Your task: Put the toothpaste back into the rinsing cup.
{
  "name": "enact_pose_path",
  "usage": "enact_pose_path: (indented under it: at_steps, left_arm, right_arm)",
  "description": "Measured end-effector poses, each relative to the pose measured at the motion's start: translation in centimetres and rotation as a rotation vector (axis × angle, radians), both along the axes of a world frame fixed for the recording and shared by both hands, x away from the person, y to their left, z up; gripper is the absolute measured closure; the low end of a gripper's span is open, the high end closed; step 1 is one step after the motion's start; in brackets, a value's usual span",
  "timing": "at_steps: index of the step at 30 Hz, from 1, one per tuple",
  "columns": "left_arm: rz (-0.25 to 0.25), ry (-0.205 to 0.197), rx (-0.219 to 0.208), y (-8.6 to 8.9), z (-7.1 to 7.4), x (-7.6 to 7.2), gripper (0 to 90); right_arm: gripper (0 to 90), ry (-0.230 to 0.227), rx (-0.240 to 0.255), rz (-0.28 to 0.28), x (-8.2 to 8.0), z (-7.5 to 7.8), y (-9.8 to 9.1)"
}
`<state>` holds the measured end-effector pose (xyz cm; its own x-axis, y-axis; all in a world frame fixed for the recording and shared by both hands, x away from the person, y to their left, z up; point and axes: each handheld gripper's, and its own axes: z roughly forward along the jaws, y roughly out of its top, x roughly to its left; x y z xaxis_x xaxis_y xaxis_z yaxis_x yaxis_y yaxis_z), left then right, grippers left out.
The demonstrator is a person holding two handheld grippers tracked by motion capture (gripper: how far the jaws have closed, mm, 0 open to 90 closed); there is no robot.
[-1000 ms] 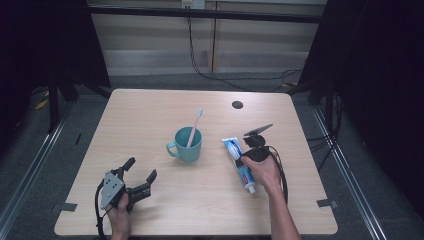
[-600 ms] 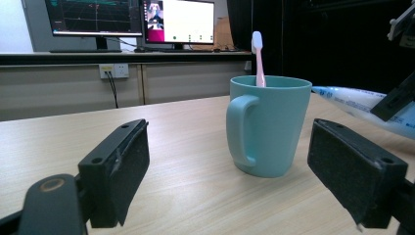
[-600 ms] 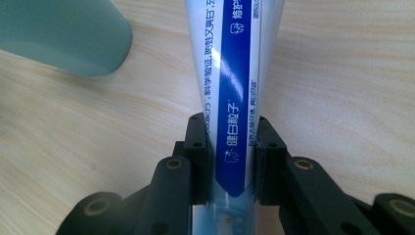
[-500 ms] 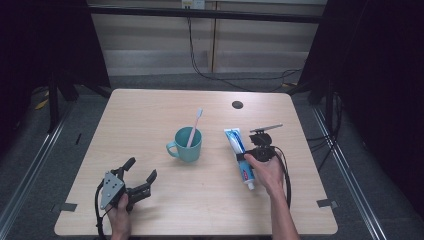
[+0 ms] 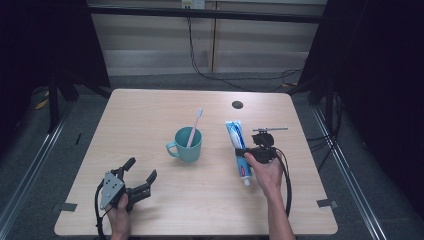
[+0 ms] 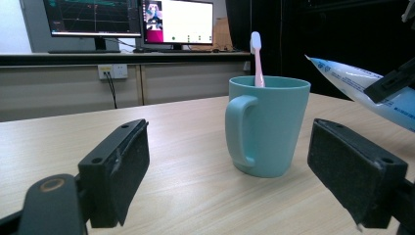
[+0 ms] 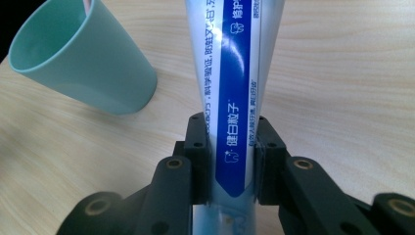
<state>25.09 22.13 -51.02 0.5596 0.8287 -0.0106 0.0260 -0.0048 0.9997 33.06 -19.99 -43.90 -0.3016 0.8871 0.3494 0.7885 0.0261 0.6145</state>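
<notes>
The right gripper view shows the right gripper (image 7: pixel 230 161) clamped on a blue-and-white plastic toothpaste tube (image 7: pixel 235 83). In the high view, this tube (image 5: pixel 239 150) is near the wooden table's (image 5: pixel 150 115) right edge, just beside a teal ceramic mug (image 5: pixel 186 145). The left gripper (image 5: pixel 140 181), jaws wide apart and empty, sits near the front-left corner.

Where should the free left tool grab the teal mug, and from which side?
Judging by pose: take the mug by its handle, which faces the open left tool. Come in level from the person's side; the toothbrush leans inside, so avoid the rim.

A blue-and-white toothpaste tube (image 5: pixel 238 150), clamped mid-body and slightly lifted, lies lengthwise right of the teal mug (image 5: pixel 186 145).
</notes>
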Motion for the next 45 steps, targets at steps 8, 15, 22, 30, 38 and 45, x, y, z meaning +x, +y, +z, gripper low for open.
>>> enact_pose_path:
  at_steps: [8,15,22,30,38,45]
  left_arm:
    - [0.0,0.0,0.002,0.0,0.0,0.0,15.8]
    - [-0.003,-0.001,0.001,0.0,0.0,0.0,15.8]
    - [-0.004,-0.002,-0.002,0.0,0.0,0.0,15.8]
    - [-0.004,-0.001,0.0,0.0,0.0,0.0,15.8]
    - [-0.004,-0.003,0.0,0.0,0.0,0.0,15.8]
    - [-0.004,-0.002,-0.001,0.0,0.0,0.0,15.8]
  right_arm:
    - [72.9,-0.066,0.02,0.024,-0.3,0.4,0.2]
    - [72.9,-0.116,0.034,0.033,-0.5,0.4,0.5]
    - [72.7,-0.184,0.079,0.071,-0.9,1.1,0.9]
    - [72.7,-0.293,0.127,0.082,-1.2,1.6,1.1]
    - [72.5,-0.377,0.146,0.09,-1.5,2.3,1.7]
    - [72.5,-0.429,0.156,0.065,-1.5,3.0,1.8]
